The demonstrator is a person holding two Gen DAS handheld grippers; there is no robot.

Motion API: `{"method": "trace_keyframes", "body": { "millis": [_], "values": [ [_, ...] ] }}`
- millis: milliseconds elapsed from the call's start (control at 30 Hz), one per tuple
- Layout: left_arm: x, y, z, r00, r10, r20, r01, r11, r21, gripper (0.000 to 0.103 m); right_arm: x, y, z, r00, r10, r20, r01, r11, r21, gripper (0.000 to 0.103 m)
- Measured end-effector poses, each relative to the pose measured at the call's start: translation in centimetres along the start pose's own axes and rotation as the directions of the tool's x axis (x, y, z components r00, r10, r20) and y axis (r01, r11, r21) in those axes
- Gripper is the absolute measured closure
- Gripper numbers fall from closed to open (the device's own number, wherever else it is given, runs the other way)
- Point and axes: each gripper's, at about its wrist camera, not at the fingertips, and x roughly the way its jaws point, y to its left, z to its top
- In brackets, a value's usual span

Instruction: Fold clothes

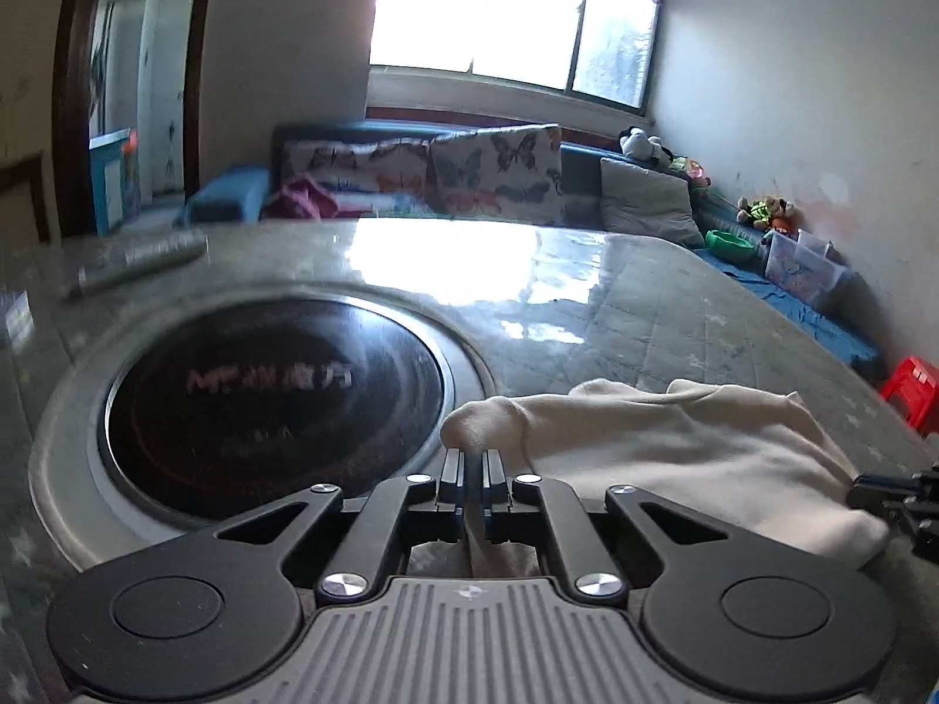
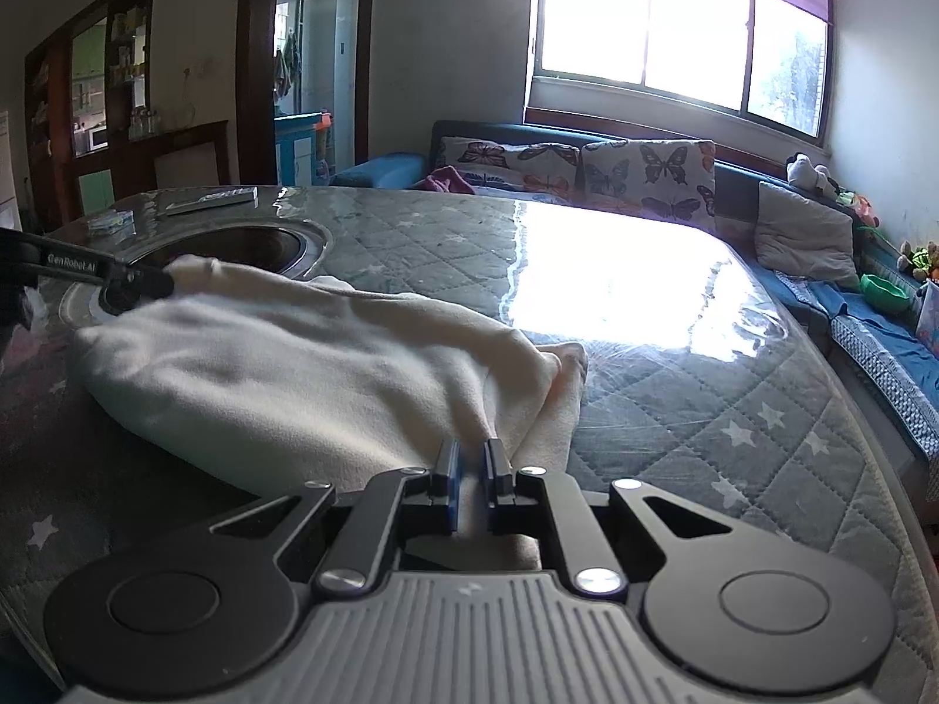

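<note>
A cream garment lies bunched on the quilted table cover; it also shows in the right wrist view. My left gripper is shut on one end of the garment, next to the round black cooktop. My right gripper is shut on the other end of the garment. The left gripper also shows at the far end of the cloth in the right wrist view. The right gripper's tip shows at the right edge of the left wrist view.
The table has a glossy plastic sheet over a star-patterned quilt. A grey flat object lies at the back left. A sofa with butterfly cushions, toys and a red stool stand beyond the table.
</note>
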Motion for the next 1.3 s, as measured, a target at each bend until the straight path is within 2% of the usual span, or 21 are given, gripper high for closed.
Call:
{"method": "trace_keyframes", "body": {
  "millis": [167, 300, 400, 433, 600, 700, 833, 1033, 1167, 1300],
  "values": [
    [0.5, 0.1, -0.5, 1.0, 0.0, -0.009, 0.0, 1.0, 0.02, 0.098, 0.0, 0.0, 0.0, 1.0, 0.001, 0.003, -0.001, 1.0, 0.001, 0.095],
    [-0.1, 0.1, 0.2, 1.0, 0.001, -0.006, -0.001, 1.0, 0.02, 0.09, -0.1, -0.2, 0.3, 1.0, 0.005, -0.004, -0.005, 1.0, 0.004, 0.094],
    [-0.9, -0.2, 1.2, 1.0, 0.002, 0.019, -0.002, 1.0, 0.007, 0.061, -0.1, -0.4, 0.9, 1.0, 0.02, -0.014, -0.019, 1.0, 0.017, 0.094],
    [-1.1, -0.4, 1.5, 1.0, -0.01, 0.024, 0.01, 1.0, 0.007, 0.057, -0.2, -0.5, 1.1, 1.0, 0.024, -0.013, -0.024, 1.0, 0.019, 0.093],
    [-1.1, -2.1, 2.9, 0.995, -0.092, 0.037, 0.091, 0.996, 0.022, 0.056, 0.3, -1.3, 3.8, 0.999, 0.043, 0.007, -0.043, 0.998, 0.036, 0.093],
    [0.0, -3.3, 3.5, 0.99, -0.136, 0.022, 0.136, 0.99, 0.031, 0.057, 1.7, -1.6, 5.4, 0.999, 0.044, 0.001, -0.044, 0.998, 0.046, 0.093],
    [2.1, -4.4, 4.1, 0.984, -0.178, -0.012, 0.178, 0.984, 0.03, 0.061, 4.2, -1.8, 6.9, 0.996, 0.087, -0.021, -0.085, 0.994, 0.073, 0.093],
    [5.1, -4.6, 4.1, 0.981, -0.176, -0.087, 0.177, 0.984, 0.004, 0.067, 7.9, -0.9, 7.7, 0.992, 0.106, -0.064, -0.103, 0.994, 0.043, 0.093],
    [6.1, -4.1, 3.8, 0.98, -0.168, -0.109, 0.168, 0.986, -0.008, 0.067, 9.7, -1.3, 7.1, 0.99, 0.107, -0.096, -0.101, 0.992, 0.071, 0.093],
    [6.2, -4.2, 3.8, 0.98, -0.166, -0.109, 0.166, 0.986, -0.011, 0.064, 9.3, -1.1, 7.0, 0.991, 0.102, -0.088, -0.096, 0.993, 0.074, 0.093]
  ]
}}
